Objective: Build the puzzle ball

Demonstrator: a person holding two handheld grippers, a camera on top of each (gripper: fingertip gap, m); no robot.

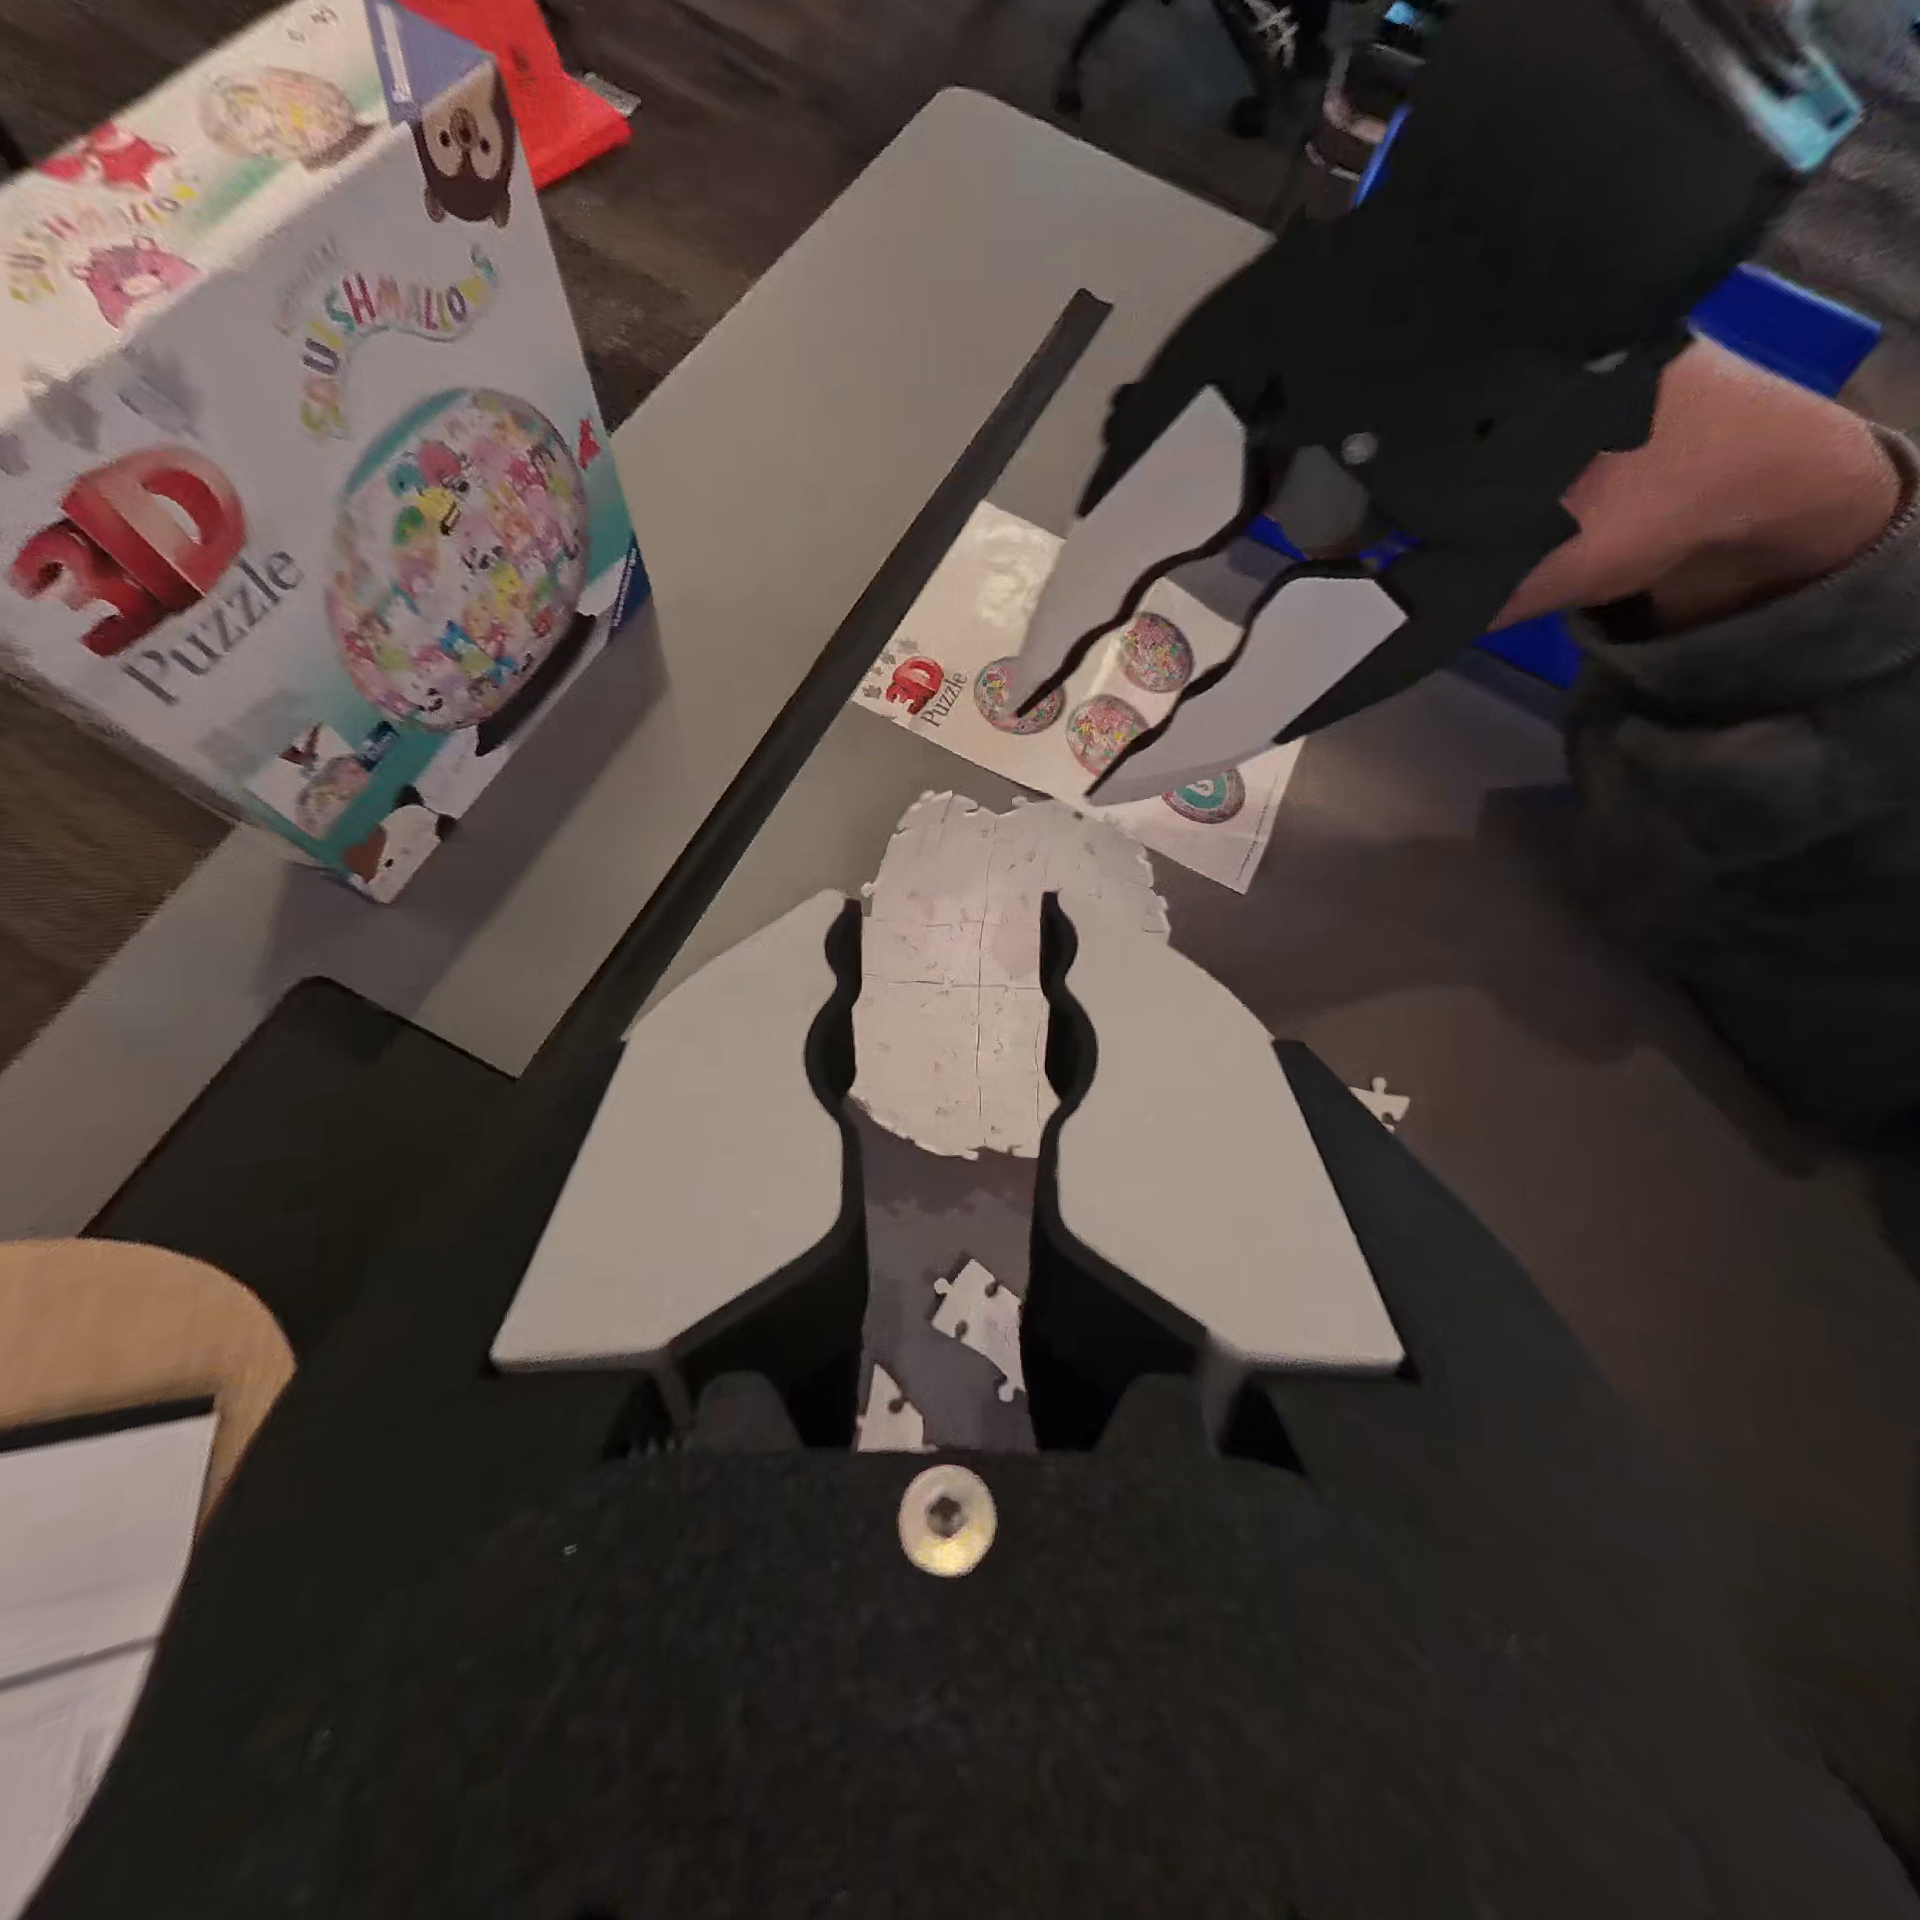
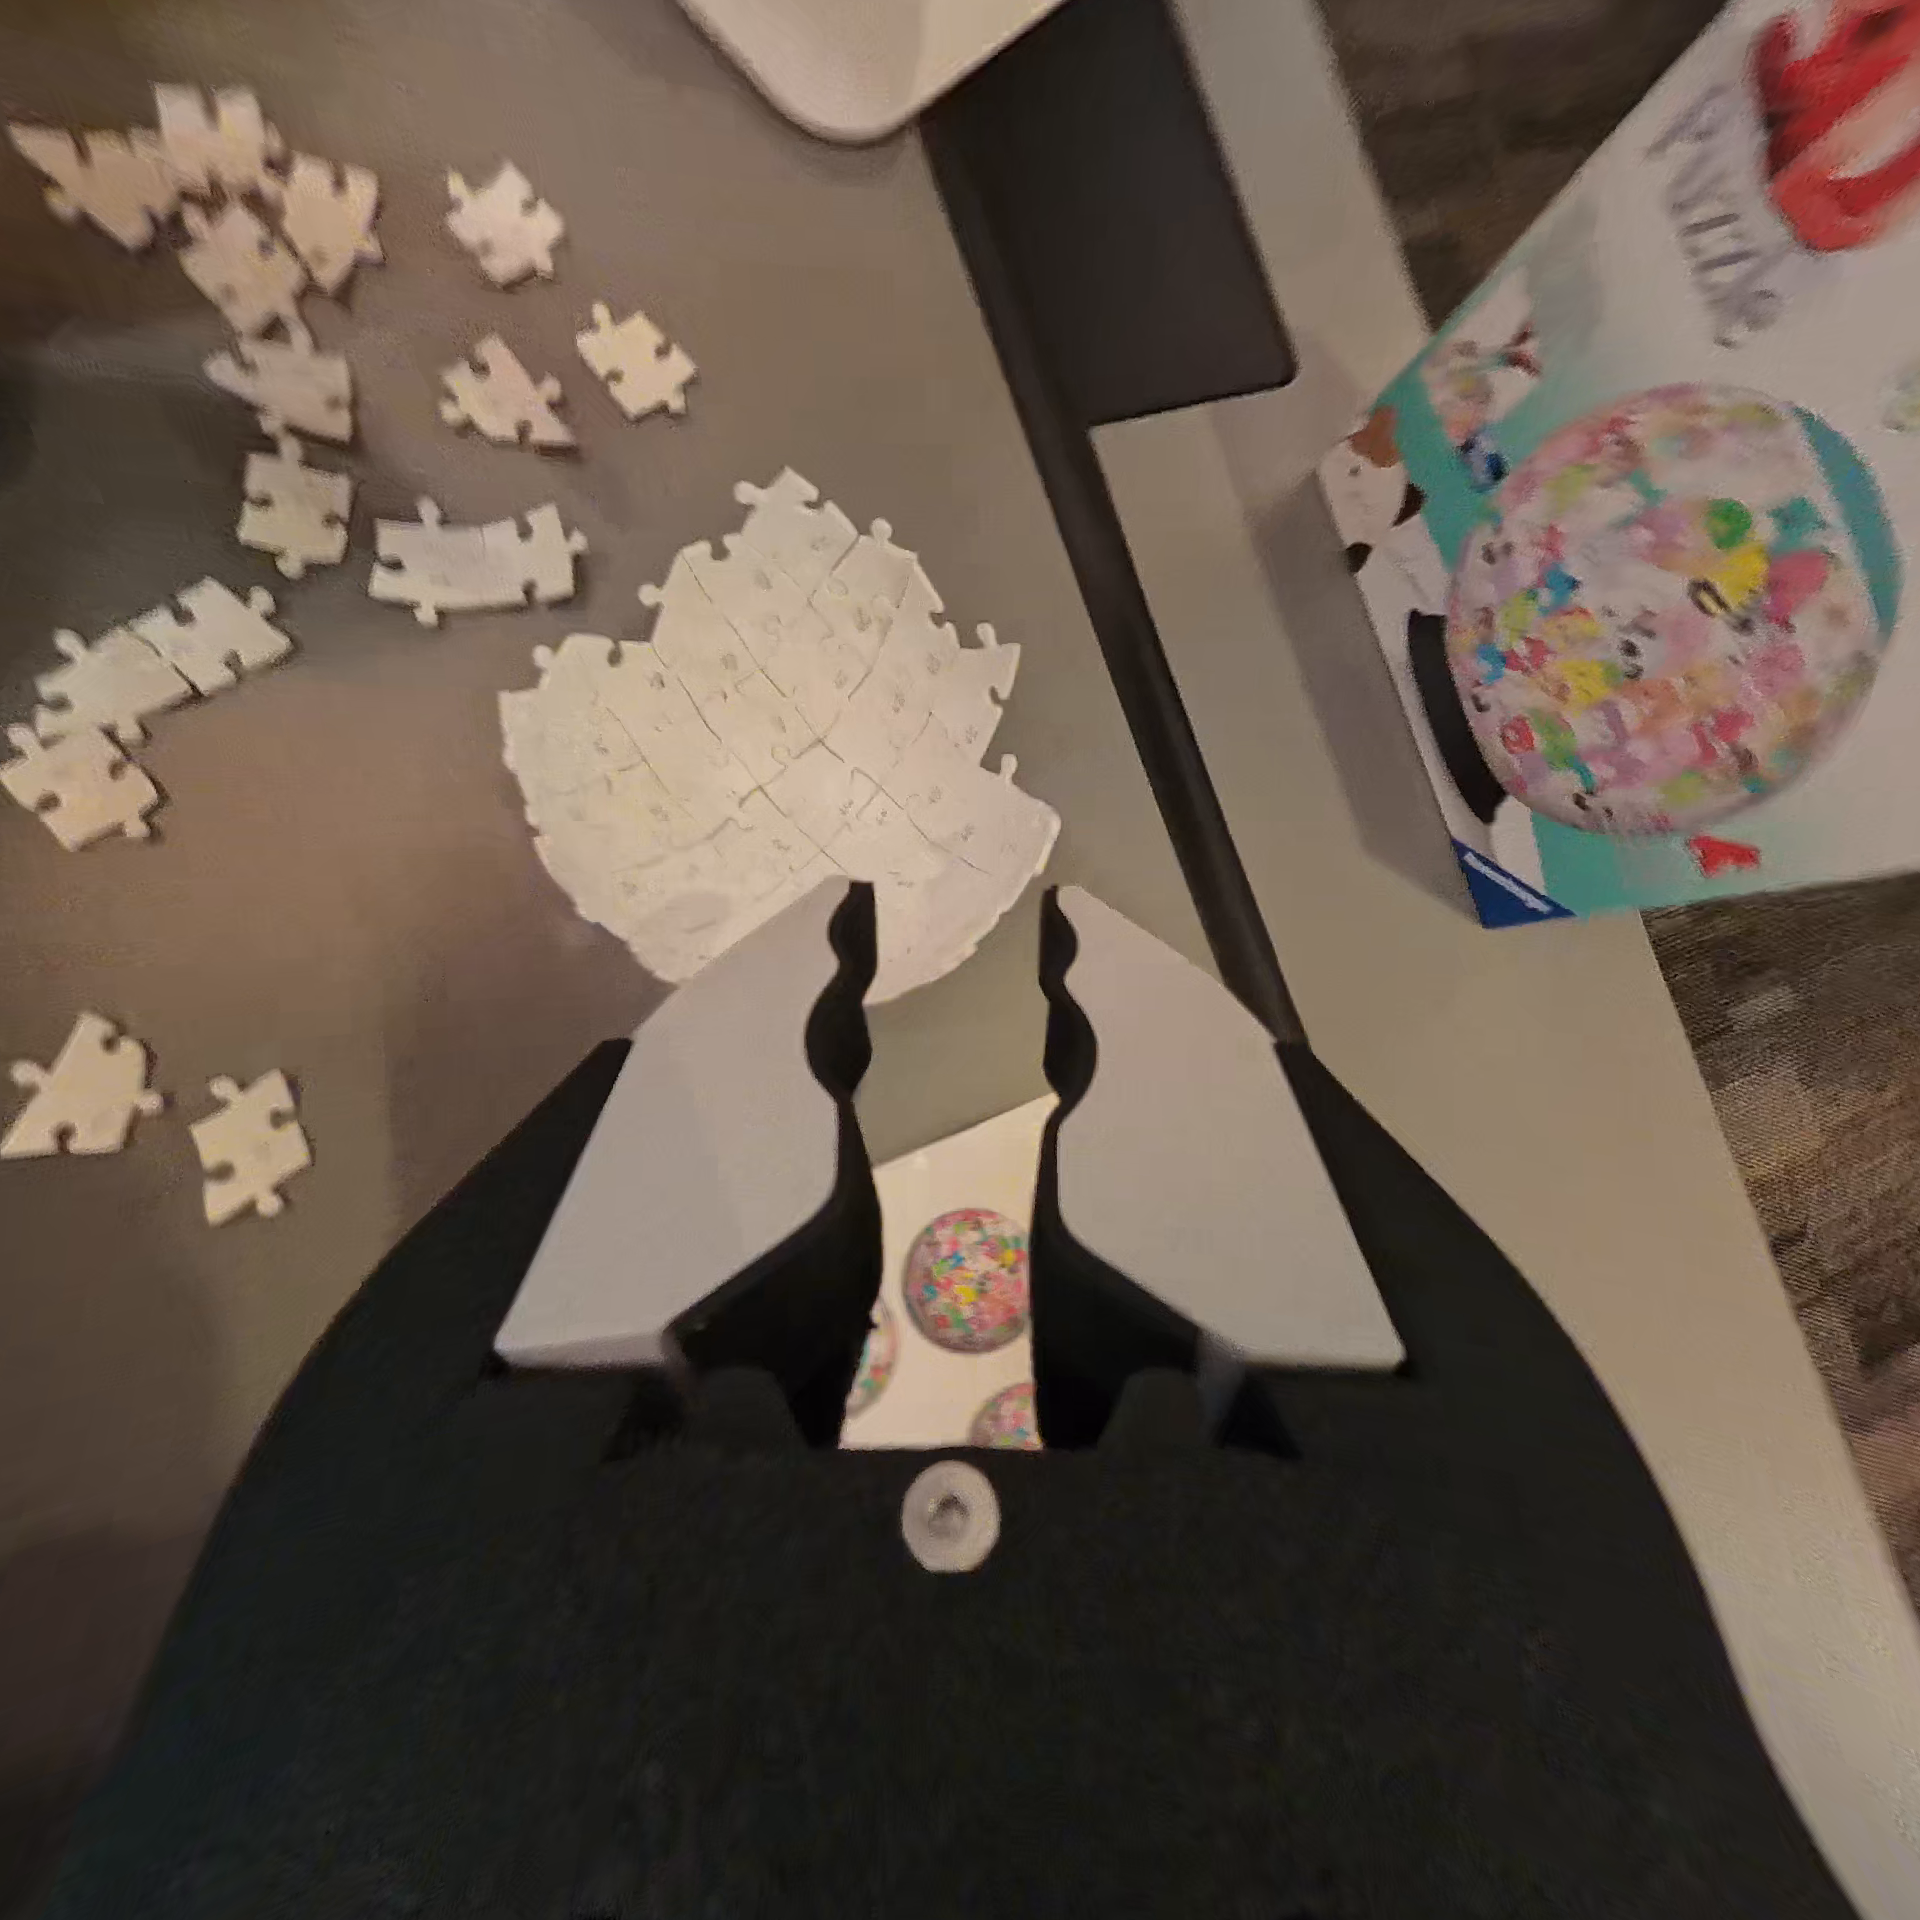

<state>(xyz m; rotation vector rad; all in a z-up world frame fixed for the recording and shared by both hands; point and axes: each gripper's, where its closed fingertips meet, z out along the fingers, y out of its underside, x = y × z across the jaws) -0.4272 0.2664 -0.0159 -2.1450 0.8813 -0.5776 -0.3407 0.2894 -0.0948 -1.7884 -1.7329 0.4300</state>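
Both grippers [image 1: 951, 914] [image 2: 951, 914] hovering w/ jaws apart, empty, over half-built shell [image 2: 769, 727]; next: picking a loose piece [image 2: 634, 358].

Right wrist view: the assembled puzzle section [image 2: 769, 727] lies at frame centre on the table [image 2: 436, 935], with loose puzzle pieces [image 2: 260, 499] scattered to its left and upper left. The puzzle box [image 2: 1662, 623] stands at right, beyond a dividing strip [image 2: 1143, 623]. The instruction sheet [image 2: 961, 1288] lies below the section, between the right gripper [image 2: 951, 914] fingers.
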